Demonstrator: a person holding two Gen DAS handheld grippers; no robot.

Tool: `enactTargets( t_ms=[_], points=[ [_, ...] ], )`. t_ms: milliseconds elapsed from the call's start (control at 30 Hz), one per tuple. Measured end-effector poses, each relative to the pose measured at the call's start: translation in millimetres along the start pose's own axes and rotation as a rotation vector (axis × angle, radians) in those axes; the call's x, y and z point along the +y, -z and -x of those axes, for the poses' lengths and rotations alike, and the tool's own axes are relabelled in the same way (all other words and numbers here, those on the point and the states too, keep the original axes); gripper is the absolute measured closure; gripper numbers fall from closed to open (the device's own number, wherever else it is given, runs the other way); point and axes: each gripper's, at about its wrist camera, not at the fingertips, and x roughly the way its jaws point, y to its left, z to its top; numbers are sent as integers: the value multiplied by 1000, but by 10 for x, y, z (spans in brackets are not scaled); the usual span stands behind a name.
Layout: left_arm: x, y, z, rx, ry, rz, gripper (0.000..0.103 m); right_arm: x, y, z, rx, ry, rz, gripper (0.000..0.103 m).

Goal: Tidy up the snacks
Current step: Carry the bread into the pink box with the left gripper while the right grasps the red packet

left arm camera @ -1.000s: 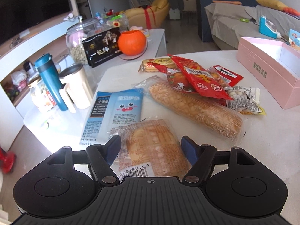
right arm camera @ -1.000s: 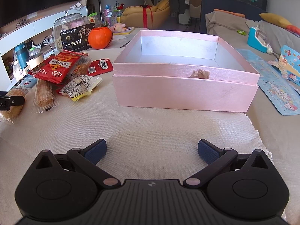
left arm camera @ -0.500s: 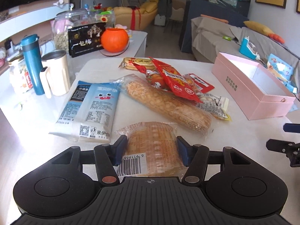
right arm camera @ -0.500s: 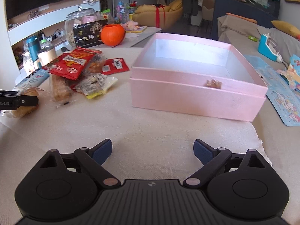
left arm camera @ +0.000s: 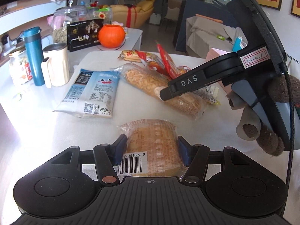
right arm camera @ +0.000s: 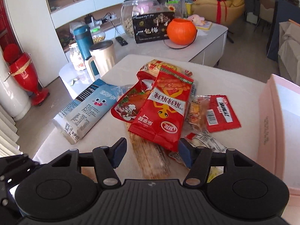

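My left gripper [left arm camera: 151,152] is shut on a wrapped bread cake [left arm camera: 152,142] with a barcode label, low over the white table. My right gripper [right arm camera: 151,151] is open and straddles the near end of a long clear-wrapped cracker pack [right arm camera: 150,159] and the red snack bag [right arm camera: 165,110] lying on it. In the left wrist view the right gripper [left arm camera: 215,75] hangs over that long cracker pack [left arm camera: 159,88]. A blue-and-white snack bag [left arm camera: 91,93] lies left of the pile. The pink box [right arm camera: 277,127] stands at the right.
A cream mug [left arm camera: 55,63], a teal bottle [left arm camera: 34,54] and a jar [left arm camera: 18,67] stand at the table's left. An orange pumpkin bucket [right arm camera: 181,31], a black box [right arm camera: 153,30] and a glass jar [right arm camera: 138,13] stand on the cabinet behind. More small packets [right arm camera: 221,112] lie beside the pink box.
My left gripper has closed on the bread cake. My right gripper has swung left from the pink box to the snack pile and now straddles the cracker pack and red bag.
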Motion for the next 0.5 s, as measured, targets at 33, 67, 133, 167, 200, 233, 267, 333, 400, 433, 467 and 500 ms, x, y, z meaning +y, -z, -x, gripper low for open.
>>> enactTargets(
  t_ms=[33,67,133,167,200,233,267,333,400,433,467,500],
  points=[
    [3,12,4,0,2,0,39,45,1,-15,9,3,22,51],
    [9,21,4,0,5,1,39,77,13,16,11,0,43,61],
    [20,41,0,-4,9,3,39,59,105,151,20,-22,55,72],
    [18,53,2,-9,12,8,39,23,166,227,31,-47,40,73],
    [17,57,0,-15,16,15,39,-28,243,302,48,-68,26,73],
    [16,53,-11,-21,21,23,39,-73,330,381,62,-83,22,73],
    [15,45,-27,-27,23,31,39,-93,407,458,64,-90,36,73],
    [7,26,-69,-44,20,54,39,-123,496,616,56,-84,63,73],
    [14,-15,-105,-57,3,79,40,-176,454,771,6,-79,48,72],
    [17,-32,-116,-61,-10,84,40,-204,382,827,-22,-82,30,72],
    [21,-45,-126,-62,-23,82,40,-242,297,865,-49,-81,6,68],
    [22,-50,-133,-58,-30,79,40,-282,185,870,-75,-69,-23,59]
  ],
)
